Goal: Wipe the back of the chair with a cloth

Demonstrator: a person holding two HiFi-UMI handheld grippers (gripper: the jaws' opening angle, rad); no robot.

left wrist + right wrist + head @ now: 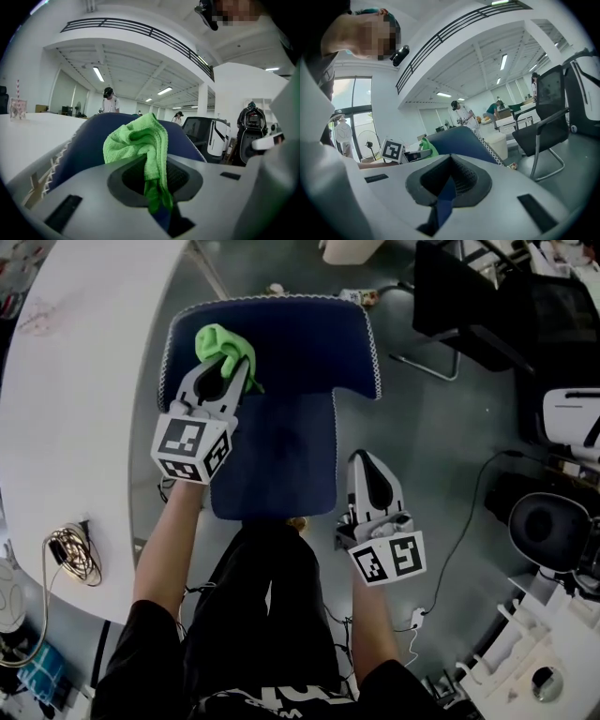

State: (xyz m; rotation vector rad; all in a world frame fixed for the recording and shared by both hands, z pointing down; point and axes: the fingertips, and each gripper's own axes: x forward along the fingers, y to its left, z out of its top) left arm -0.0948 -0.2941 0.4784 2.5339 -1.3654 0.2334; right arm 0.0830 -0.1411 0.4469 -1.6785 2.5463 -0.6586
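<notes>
**Cloth clamped and resting on the chair; wiping stroke in hand.**
The left tongs [225, 367] were clamped on the green cloth [223, 343], which lay bunched toward the far left corner of the blue chair [300, 352], apparently touching the fabric, though the head view left contact uncertain. The right tongs [364, 463] stood just beside the chair's right edge, jaws drawn nearly together and holding nothing. The step in hand was judged to be the wipe itself, at or near its start. The next move called for dragging the cloth across the chair back under steady pressure, with a firm clamp.
</notes>
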